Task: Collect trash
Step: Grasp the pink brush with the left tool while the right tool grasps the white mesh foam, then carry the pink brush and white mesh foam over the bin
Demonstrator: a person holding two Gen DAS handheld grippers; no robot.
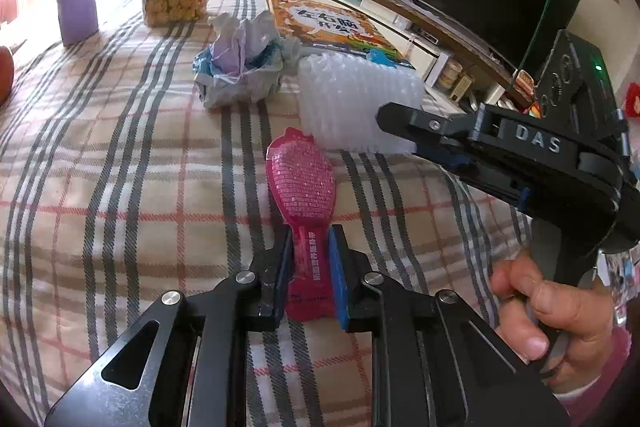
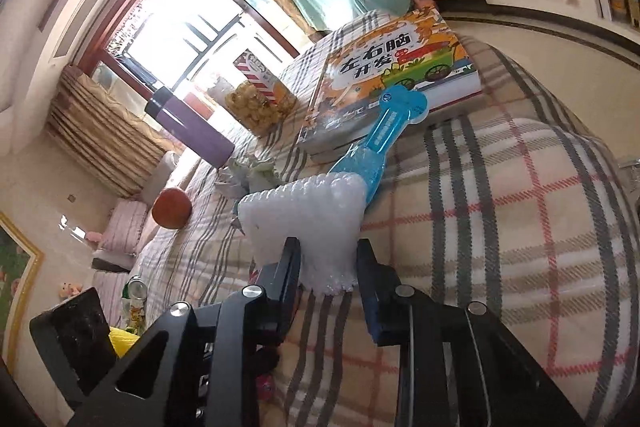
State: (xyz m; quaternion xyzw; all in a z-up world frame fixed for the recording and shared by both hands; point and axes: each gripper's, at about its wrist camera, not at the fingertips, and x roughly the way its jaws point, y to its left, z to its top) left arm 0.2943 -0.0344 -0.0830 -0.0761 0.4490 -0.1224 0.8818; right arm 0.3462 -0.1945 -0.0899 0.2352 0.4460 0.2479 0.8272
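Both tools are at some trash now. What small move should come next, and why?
Probably lift the left tool: its pads already pinch the pink wrapper lying on the plaid cloth. The right tool only straddles the white bubble wrap.

1. The left claw reaches forward and low, its two blue-padded fingers drawn in from either side against the narrow neck of a pink wrapper, which they pinch.
2. The right claw shows in its own wrist view with its fingers parted; a white bubble-wrap piece sits between them, and whether the pads press it cannot be told.
3. In the left wrist view the right claw's black body comes in from the right, tips pointing left and slightly up.
4. The person's right hand wraps the handle below that body, fingers curled around the grip, with a pink sleeve cuff at the wrist.
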